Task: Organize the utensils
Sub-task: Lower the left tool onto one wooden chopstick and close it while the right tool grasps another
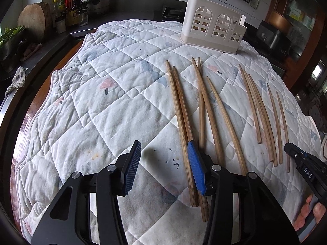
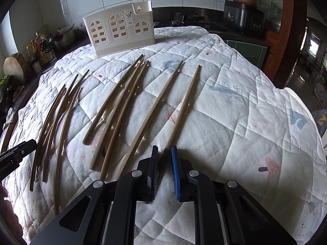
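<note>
Several wooden chopsticks (image 1: 206, 110) lie side by side on a quilted cloth (image 1: 114, 106), pointing at a cream utensil holder (image 1: 212, 32) at the far edge. My left gripper (image 1: 165, 143) is open over bare cloth, its right pad (image 1: 196, 167) resting over the leftmost pair of chopsticks (image 1: 179, 110). In the right wrist view, the holder (image 2: 120, 30) stands at the back left. My right gripper (image 2: 165, 147) is nearly closed, a narrow gap still showing. The thick end of the rightmost chopstick (image 2: 184, 106) lies between its tips.
A dark counter at the left carries bottles (image 1: 69, 6) and a round wooden block (image 1: 34, 20). A black cooker (image 2: 243, 14) sits behind the table at the right. A hand (image 1: 306, 214) holds the other gripper. The cloth's right side (image 2: 255, 122) is bare.
</note>
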`<control>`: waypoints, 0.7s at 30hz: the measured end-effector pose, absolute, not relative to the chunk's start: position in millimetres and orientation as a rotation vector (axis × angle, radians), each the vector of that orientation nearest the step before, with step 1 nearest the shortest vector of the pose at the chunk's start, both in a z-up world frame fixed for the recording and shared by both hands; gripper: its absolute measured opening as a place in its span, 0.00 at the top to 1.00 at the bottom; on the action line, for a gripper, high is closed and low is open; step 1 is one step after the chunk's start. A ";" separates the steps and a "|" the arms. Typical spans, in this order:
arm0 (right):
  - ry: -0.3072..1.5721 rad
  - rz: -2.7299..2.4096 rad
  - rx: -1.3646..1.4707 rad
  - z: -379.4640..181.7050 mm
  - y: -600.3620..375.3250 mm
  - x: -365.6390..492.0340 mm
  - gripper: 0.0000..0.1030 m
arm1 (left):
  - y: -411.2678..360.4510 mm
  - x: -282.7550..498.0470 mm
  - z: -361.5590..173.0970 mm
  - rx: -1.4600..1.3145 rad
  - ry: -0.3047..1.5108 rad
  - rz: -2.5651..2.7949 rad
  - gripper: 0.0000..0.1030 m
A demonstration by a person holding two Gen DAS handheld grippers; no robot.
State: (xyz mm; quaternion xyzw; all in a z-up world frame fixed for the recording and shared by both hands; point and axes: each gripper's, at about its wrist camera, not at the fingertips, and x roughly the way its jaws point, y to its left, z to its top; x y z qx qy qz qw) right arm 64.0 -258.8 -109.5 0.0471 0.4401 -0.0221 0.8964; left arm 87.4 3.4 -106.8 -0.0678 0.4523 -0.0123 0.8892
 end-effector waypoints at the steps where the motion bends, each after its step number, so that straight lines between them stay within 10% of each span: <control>1: 0.912 -0.047 0.098 -109.5 -258.7 63.9 0.88 | 4.3 88.6 -108.0 -0.150 0.945 -0.025 0.54; 21: 0.910 -0.064 0.096 -110.9 -257.5 70.6 0.86 | -7.4 94.5 -113.2 -0.104 0.942 0.033 0.70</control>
